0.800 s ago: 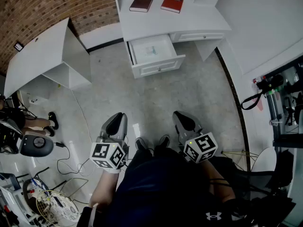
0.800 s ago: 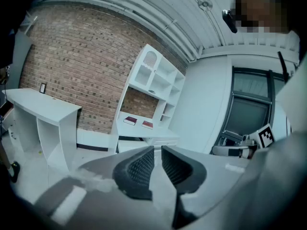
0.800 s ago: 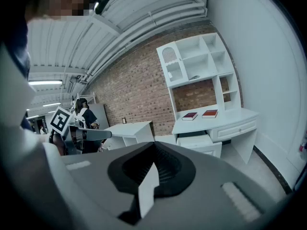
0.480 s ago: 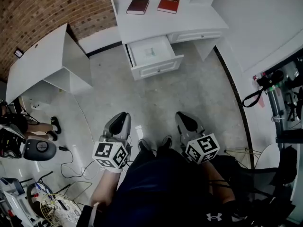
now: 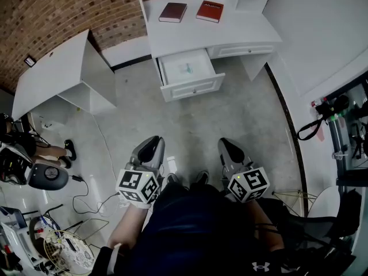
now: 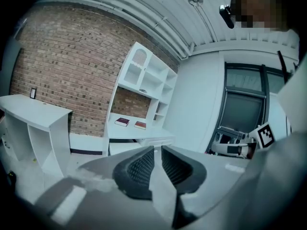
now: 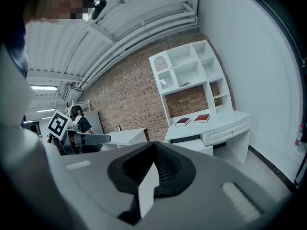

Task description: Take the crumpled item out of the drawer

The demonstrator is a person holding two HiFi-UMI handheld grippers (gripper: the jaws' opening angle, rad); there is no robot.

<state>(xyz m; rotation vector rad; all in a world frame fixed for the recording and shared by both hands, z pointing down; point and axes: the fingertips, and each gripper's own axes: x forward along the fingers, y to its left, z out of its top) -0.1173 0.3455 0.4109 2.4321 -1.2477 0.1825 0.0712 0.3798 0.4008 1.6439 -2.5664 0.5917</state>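
Note:
The white desk's drawer (image 5: 193,88) stands pulled open across the floor from me. A small pale greenish crumpled item (image 5: 188,69) lies inside it. My left gripper (image 5: 152,145) is held low in front of the person's body, far from the drawer. Its jaws stand a little apart with nothing between them, as the left gripper view shows (image 6: 157,150). Beside it, my right gripper (image 5: 226,146) also points toward the desk, with its pads together and empty (image 7: 154,145). The person's shoes show between the two grippers.
Two reddish books (image 5: 172,12) (image 5: 209,11) lie on the desk top (image 5: 241,30). Another white desk (image 5: 54,68) stands at the left by the brick wall. A seated person's legs (image 5: 54,149), cables (image 5: 86,195) and a black equipment rack (image 5: 345,131) border the grey floor.
The head view has shifted slightly, so the desk and drawer sit a little further right in the frame. Both grippers stay side by side, a bit lower in the frame, holding nothing.

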